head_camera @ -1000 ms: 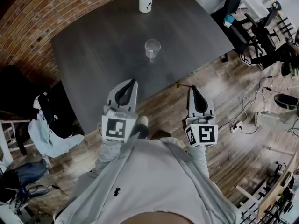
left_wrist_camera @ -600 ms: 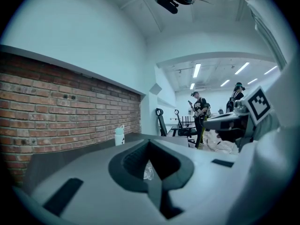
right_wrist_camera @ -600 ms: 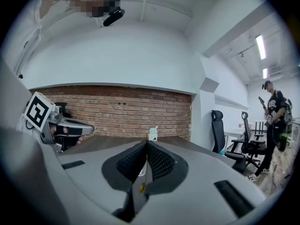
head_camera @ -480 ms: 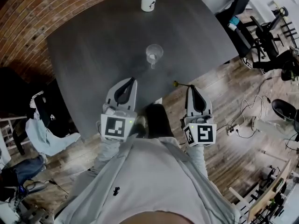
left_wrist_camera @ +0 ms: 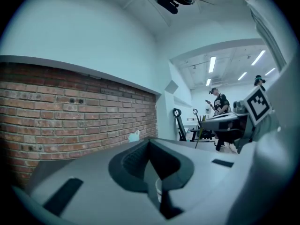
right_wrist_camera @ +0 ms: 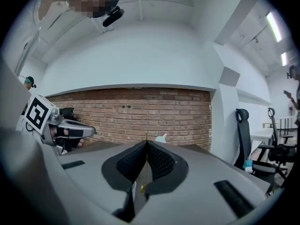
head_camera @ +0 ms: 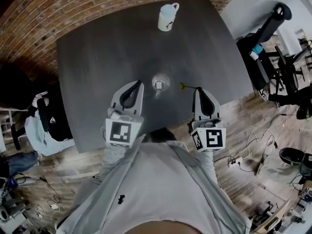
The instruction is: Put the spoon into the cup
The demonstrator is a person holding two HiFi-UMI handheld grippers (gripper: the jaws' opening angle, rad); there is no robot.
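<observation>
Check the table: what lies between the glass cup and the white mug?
Nothing. In the head view, the stretch of dark table between the glass cup and the white mug is bare.

Grey left tongs (head_camera: 139,84), right tongs (head_camera: 197,89), marker cubes (head_camera: 121,133), pale shirt (head_camera: 161,189)

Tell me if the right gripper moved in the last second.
Yes, forward. The right gripper, shut on the spoon, was over the floor short of the table; its tip is now over the table.
</observation>
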